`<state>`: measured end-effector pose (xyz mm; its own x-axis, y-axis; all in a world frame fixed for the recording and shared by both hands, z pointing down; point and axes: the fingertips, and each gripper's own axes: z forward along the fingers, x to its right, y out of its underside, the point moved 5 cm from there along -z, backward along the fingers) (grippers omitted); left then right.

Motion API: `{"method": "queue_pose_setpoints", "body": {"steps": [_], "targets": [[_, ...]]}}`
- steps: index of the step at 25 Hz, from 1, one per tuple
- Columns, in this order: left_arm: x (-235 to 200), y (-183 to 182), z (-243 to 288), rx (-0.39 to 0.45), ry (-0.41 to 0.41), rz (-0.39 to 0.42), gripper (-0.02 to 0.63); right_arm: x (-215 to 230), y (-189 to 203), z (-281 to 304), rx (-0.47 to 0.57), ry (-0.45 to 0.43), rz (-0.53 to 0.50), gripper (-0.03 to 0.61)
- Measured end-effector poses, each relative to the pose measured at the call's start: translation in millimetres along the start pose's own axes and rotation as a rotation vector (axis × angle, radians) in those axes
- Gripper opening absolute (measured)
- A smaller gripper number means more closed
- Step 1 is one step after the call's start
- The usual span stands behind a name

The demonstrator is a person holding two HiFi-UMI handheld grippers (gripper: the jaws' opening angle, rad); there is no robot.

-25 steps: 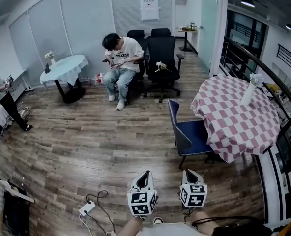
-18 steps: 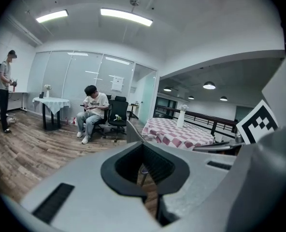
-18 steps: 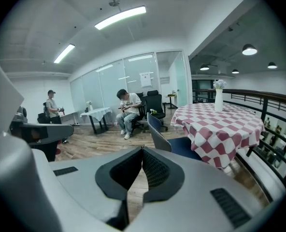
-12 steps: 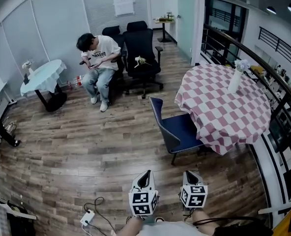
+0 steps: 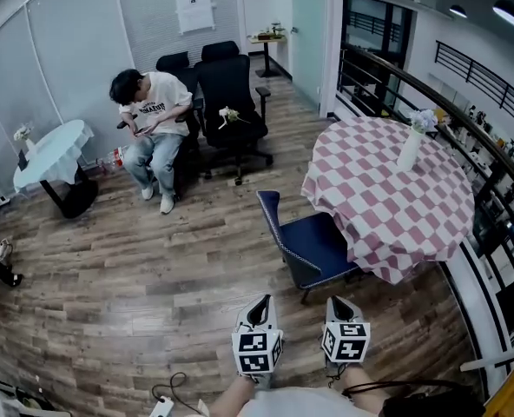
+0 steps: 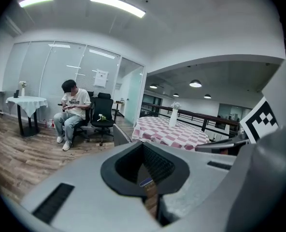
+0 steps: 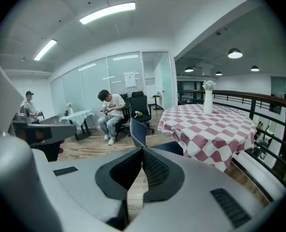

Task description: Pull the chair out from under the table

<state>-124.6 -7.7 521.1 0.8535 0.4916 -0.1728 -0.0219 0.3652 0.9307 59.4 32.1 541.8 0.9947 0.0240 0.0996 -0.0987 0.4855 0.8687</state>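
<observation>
A blue chair [image 5: 307,243] stands with its seat tucked under the edge of a round table [image 5: 387,200] that has a pink-and-white checked cloth. The chair's back [image 5: 273,218] faces the open floor. Both grippers are low in the head view, short of the chair and touching nothing. My left gripper [image 5: 260,302] is shut and empty, and my right gripper [image 5: 337,302] is shut and empty beside it. The left gripper view shows its jaws [image 6: 144,145] closed, with the chair back [image 6: 121,135] and table [image 6: 168,132] beyond. In the right gripper view the jaws [image 7: 143,149] point at the chair back [image 7: 138,131].
A white vase [image 5: 411,146] stands on the checked table. A person sits on a chair [image 5: 151,120] at the back beside black office chairs [image 5: 231,102]. A small white-clothed table [image 5: 53,159] is at far left. A railing [image 5: 465,129] runs along the right. A power strip [image 5: 163,404] lies on the wood floor.
Both grippers have moved forward across the floor toward the chair. The chair and table now appear nearer and more central in the head view. The jaws have stayed shut.
</observation>
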Motion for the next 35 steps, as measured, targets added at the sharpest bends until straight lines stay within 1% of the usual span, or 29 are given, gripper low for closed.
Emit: {"method": "queue_pose_setpoints", "body": {"steps": [5, 9, 15, 19, 22, 26, 29, 35], "targets": [[-32.4, -18.6, 37.6, -0.019, 0.039, 0.016, 0.003, -8.7, -21.0, 37.1, -0.001, 0.045, 0.027, 0.018], [-56.2, -34.9, 68.4, -0.029, 0.079, 0.043, 0.003, -15.5, -36.8, 66.4, 0.008, 0.082, 0.057, 0.018], [-78.3, -55.7, 108.4, -0.031, 0.140, 0.074, 0.003, -19.2, -54.6, 95.3, 0.028, 0.140, 0.099, 0.018], [-86.8, -57.8, 132.2, -0.045, 0.179, 0.068, 0.003, -15.5, -55.8, 102.1, 0.024, 0.195, 0.115, 0.018], [-87.7, -51.0, 143.1, -0.080, 0.203, 0.054, 0.003, -8.8, -49.2, 101.3, 0.002, 0.242, 0.135, 0.018], [-80.7, -42.4, 155.0, -0.117, 0.236, 0.062, 0.003, 3.1, -44.6, 100.2, -0.002, 0.285, 0.163, 0.018], [-76.0, -39.6, 166.7, -0.122, 0.228, 0.063, 0.003, 14.2, -41.9, 106.3, -0.013, 0.285, 0.160, 0.018], [-69.4, -37.6, 187.0, -0.148, 0.158, 0.052, 0.003, 40.9, -53.4, 111.6, -0.006, 0.266, 0.147, 0.018]]}}
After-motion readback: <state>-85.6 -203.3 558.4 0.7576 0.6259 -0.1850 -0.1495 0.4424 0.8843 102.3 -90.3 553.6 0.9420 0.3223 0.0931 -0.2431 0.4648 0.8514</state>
